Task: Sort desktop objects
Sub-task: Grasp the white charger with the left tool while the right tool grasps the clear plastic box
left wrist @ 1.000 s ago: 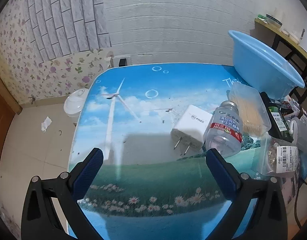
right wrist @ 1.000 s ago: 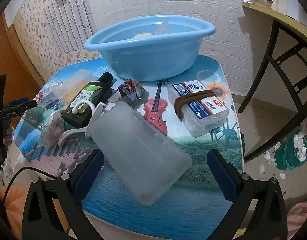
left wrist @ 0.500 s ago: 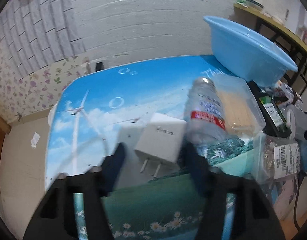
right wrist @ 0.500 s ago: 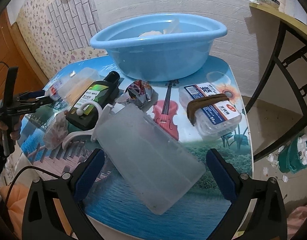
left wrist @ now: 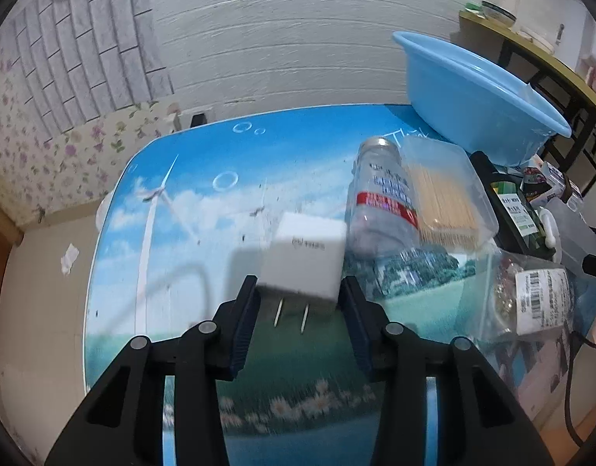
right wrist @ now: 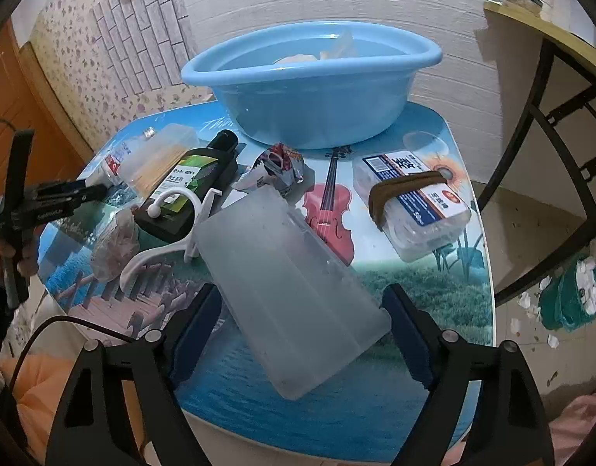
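While both tools tilt steeply down toward the worktop (left wrist: 204,163), the left hand-held gripper (left wrist: 299,303) has its jaws closing on the white charger (left wrist: 303,262), whose sides sit against the blue pads with its two prongs pointing back between them. The right hand-held gripper (right wrist: 303,312) straddles the near end of a frosted plastic case (right wrist: 290,291), its jaws closing but the pads still a little clear of the case's sides. In the right wrist view a hand (right wrist: 10,256) grips the left tool's handle at the far left edge. The worktop bears a printed scene of sky, a wind turbine, a violin and water; behind it stands a white ribbed wall with floral paper to the left, and a dark-framed shelf to the right. One blue basin (right wrist: 313,85) sits at the far end of the worktop. Near it lie one clear bottle (left wrist: 379,198) with a red band, one clear box of toothpicks (left wrist: 445,190) touching it, one dark green-labelled bottle (right wrist: 189,186), one white hook (right wrist: 162,233), one crumpled foil wrapper (right wrist: 278,167), one labelled clear box (right wrist: 414,202) with a brown band, and one clear bag (left wrist: 530,299) with a barcode label.
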A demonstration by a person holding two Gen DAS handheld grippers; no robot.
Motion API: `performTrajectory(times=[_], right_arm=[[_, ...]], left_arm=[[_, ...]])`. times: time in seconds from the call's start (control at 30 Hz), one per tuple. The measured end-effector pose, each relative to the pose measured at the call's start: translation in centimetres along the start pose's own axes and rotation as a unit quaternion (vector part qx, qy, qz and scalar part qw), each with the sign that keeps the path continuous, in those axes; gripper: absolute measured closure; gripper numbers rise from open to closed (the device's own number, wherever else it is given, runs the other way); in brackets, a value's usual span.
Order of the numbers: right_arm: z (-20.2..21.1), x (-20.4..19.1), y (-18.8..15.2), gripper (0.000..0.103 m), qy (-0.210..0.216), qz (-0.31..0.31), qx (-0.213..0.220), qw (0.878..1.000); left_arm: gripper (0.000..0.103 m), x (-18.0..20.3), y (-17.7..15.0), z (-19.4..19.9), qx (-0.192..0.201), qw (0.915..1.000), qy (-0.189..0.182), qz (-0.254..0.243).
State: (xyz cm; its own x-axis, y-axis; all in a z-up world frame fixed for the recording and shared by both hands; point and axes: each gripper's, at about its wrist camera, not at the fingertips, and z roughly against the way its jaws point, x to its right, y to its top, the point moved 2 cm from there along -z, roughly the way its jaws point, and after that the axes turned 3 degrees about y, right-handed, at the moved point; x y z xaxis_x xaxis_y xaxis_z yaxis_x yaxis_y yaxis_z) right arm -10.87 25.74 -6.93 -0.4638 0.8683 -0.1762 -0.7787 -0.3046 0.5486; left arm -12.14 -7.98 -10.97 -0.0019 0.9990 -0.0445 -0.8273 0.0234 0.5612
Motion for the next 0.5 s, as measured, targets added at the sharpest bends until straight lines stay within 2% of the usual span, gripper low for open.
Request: performTrajectory(times=[0.27,0.5], right_arm=[[1.2,-1.1,-1.1,0.037,-0.012,-0.007,-0.001,1.000],[2.5,-1.5,-2.6,0.041,-0.029,-0.024,-0.002,0.999]], left_arm=[[0.070,0.9,-1.9,1.5,-0.004,0.9999,0.009,0.011],[0.074,1.9,-3.3,3.2,-0.002,0.9999,0.007,0.010]])
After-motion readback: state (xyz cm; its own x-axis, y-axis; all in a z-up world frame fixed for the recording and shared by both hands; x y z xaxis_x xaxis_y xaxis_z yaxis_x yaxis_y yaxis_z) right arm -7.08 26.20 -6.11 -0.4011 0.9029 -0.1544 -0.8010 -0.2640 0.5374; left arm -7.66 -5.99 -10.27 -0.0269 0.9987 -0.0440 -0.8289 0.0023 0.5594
